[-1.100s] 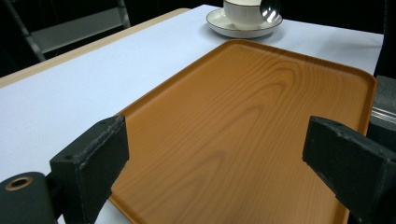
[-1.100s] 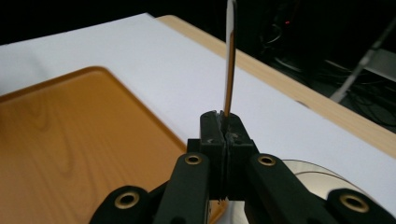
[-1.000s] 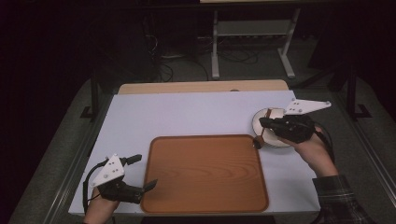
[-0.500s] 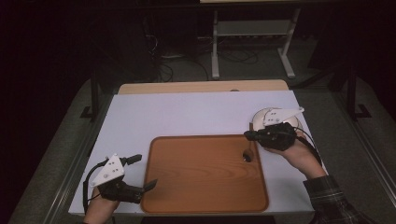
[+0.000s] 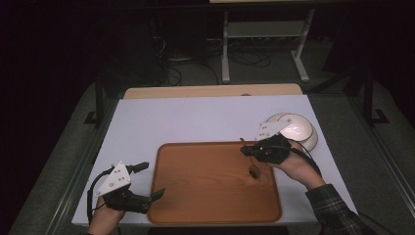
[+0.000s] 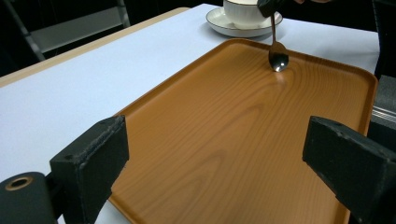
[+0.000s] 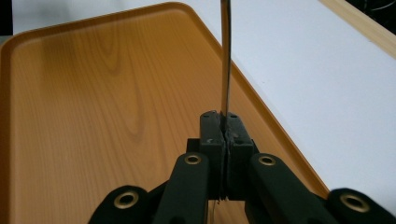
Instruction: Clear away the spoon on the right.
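Observation:
A dark metal spoon (image 5: 254, 171) hangs bowl-down over the right part of the wooden tray (image 5: 205, 196). My right gripper (image 5: 246, 151) is shut on its handle. In the right gripper view the jaws (image 7: 223, 120) pinch the thin handle (image 7: 226, 65), which runs up past them over the tray (image 7: 93, 93). From the left gripper view the spoon's bowl (image 6: 279, 61) sits at or just above the tray surface (image 6: 224, 140); I cannot tell if it touches. My left gripper (image 5: 152, 180) rests at the tray's near left corner, open and holding nothing.
A white cup on a saucer (image 5: 297, 128) stands on the white tabletop (image 5: 195, 120) just right of the tray, close behind my right hand; the left gripper view shows the cup (image 6: 243, 9) and saucer (image 6: 233, 29) too. A metal stand (image 5: 264, 29) is beyond the table.
My right gripper has carried the spoon from over the cup leftward and down, over the tray's right part. The left gripper has stayed put.

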A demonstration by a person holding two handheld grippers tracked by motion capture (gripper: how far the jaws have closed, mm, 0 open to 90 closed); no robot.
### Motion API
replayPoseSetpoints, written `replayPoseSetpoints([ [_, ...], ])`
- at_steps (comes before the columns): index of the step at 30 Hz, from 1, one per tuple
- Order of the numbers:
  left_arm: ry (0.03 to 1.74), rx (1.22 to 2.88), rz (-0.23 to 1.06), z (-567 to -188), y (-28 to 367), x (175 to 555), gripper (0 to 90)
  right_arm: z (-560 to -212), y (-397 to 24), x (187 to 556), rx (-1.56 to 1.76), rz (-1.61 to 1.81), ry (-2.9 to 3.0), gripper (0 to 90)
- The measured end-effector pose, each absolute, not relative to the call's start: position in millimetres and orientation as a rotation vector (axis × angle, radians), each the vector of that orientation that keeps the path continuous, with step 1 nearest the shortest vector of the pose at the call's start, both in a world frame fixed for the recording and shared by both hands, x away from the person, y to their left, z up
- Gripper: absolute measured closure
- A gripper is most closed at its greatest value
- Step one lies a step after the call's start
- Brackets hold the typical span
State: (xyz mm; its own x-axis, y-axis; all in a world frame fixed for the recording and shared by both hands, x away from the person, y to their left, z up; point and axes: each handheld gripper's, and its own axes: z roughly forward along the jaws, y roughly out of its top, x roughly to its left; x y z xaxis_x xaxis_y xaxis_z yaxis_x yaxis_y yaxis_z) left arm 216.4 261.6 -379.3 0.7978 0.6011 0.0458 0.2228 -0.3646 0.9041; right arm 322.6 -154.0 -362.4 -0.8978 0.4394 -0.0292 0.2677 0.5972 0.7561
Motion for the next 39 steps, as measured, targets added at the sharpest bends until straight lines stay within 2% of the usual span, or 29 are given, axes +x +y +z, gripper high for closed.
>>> replayPoseSetpoints([
  [9, 0.627, 1.942, 0.458, -379, 260, 220, 6.6, -387, -120, 322, 0.495, 1.086, 2.727, 88.2],
  [22, 0.615, 1.947, 0.456, -380, 261, 216, 6.5, -410, -102, 314, 0.411, 0.983, 2.860, 88.0],
  [29, 0.612, 1.953, 0.456, -380, 261, 216, 6.5, -418, -99, 314, 0.406, 0.941, 2.899, 83.0],
  [36, 0.615, 1.953, 0.455, -380, 260, 216, 6.5, -423, -99, 315, 0.398, 0.919, 2.914, 81.8],
  [39, 0.613, 1.955, 0.455, -380, 261, 216, 6.5, -422, -99, 314, 0.411, 0.938, 2.909, 72.7],
])
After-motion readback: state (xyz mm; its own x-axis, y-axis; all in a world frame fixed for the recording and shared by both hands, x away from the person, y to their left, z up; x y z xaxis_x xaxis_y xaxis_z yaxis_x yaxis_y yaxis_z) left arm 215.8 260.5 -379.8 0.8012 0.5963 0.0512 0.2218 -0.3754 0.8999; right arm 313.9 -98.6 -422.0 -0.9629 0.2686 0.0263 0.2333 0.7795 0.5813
